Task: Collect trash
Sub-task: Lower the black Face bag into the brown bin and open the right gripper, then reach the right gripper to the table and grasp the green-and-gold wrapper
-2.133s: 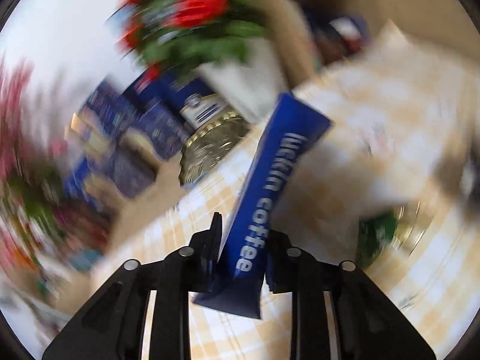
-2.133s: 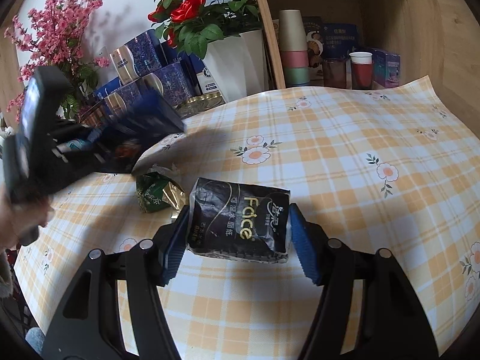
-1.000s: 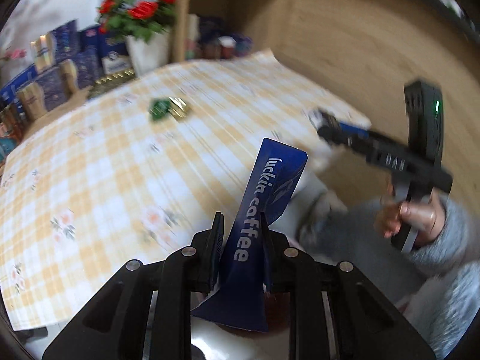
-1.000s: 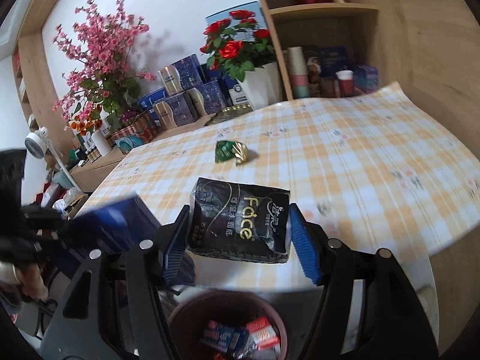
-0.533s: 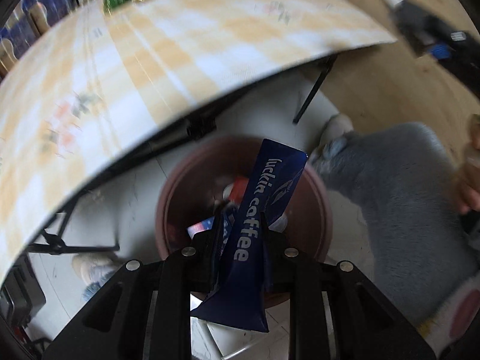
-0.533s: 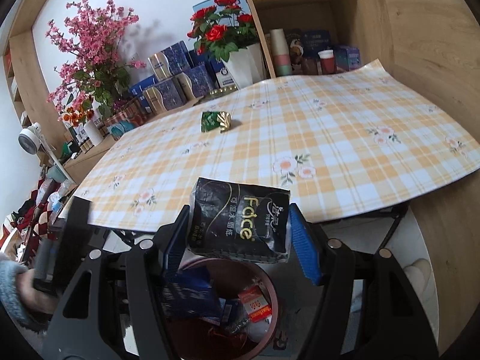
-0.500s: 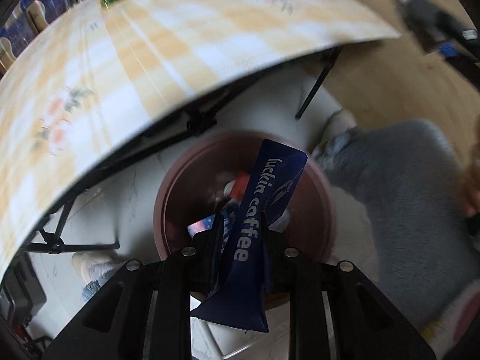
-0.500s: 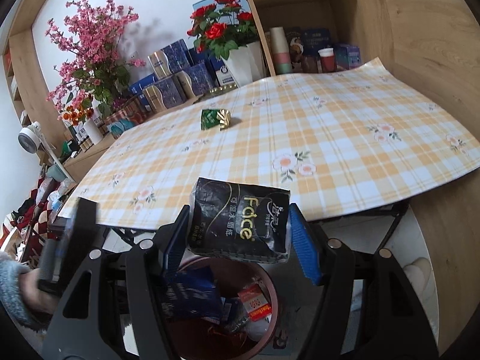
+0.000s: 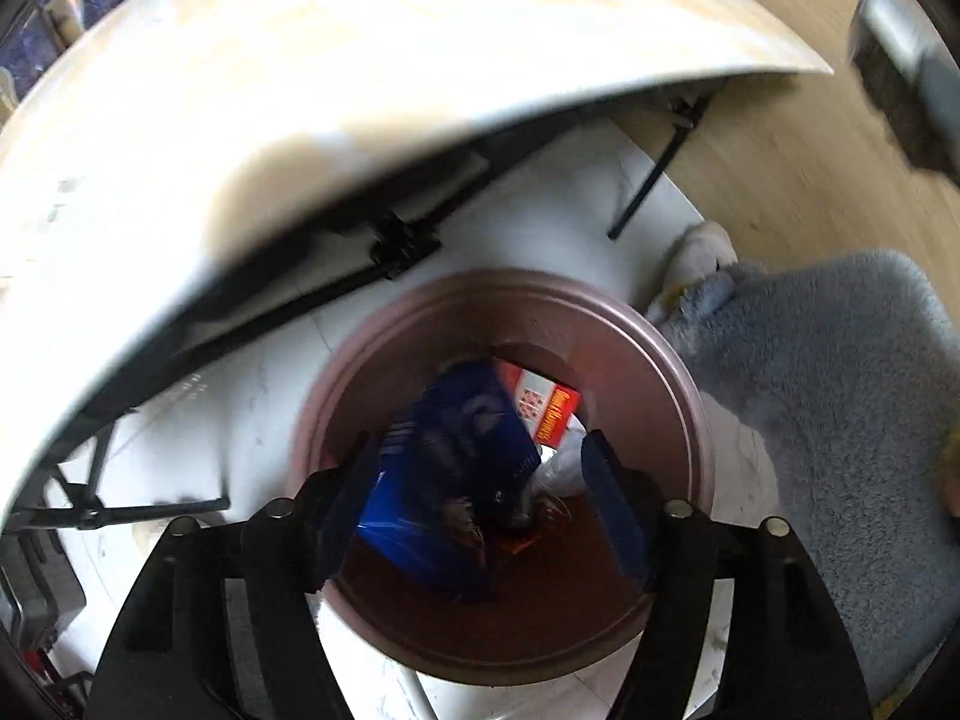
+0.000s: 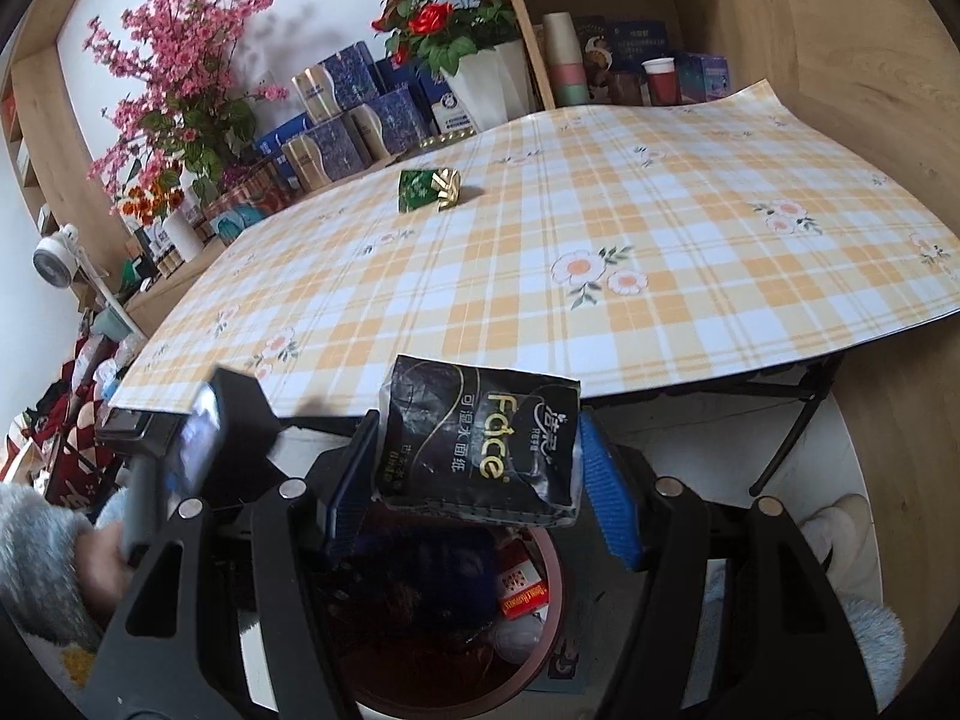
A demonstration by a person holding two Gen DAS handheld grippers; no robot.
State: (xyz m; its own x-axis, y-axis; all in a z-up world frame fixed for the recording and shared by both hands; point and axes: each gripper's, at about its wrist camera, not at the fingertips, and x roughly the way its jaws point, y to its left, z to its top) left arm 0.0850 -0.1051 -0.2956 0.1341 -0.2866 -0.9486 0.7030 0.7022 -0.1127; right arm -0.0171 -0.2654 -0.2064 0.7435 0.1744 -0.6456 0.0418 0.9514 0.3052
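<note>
My left gripper (image 9: 480, 504) hangs open right above the brown trash bin (image 9: 672, 372). The blue coffee packet (image 9: 462, 468) is free of the jaws, blurred, dropping into the bin among other wrappers. My right gripper (image 10: 480, 480) is shut on a black tissue pack (image 10: 480, 438) and holds it above the bin (image 10: 558, 648), in front of the table edge. A green and gold wrapper (image 10: 429, 187) lies on the checked tablecloth (image 10: 600, 228), far side.
The bin holds a red and white box (image 9: 543, 408) and other wrappers. Black folding table legs (image 9: 390, 246) stand beside it. The person's grey fleece leg (image 9: 828, 384) is to the right. Boxes, flowers and cups (image 10: 564, 60) line the back.
My left gripper has opened over the bin and let go of the blue coffee packet, which is falling in. My right gripper still holds the black pack, now lower by the table edge.
</note>
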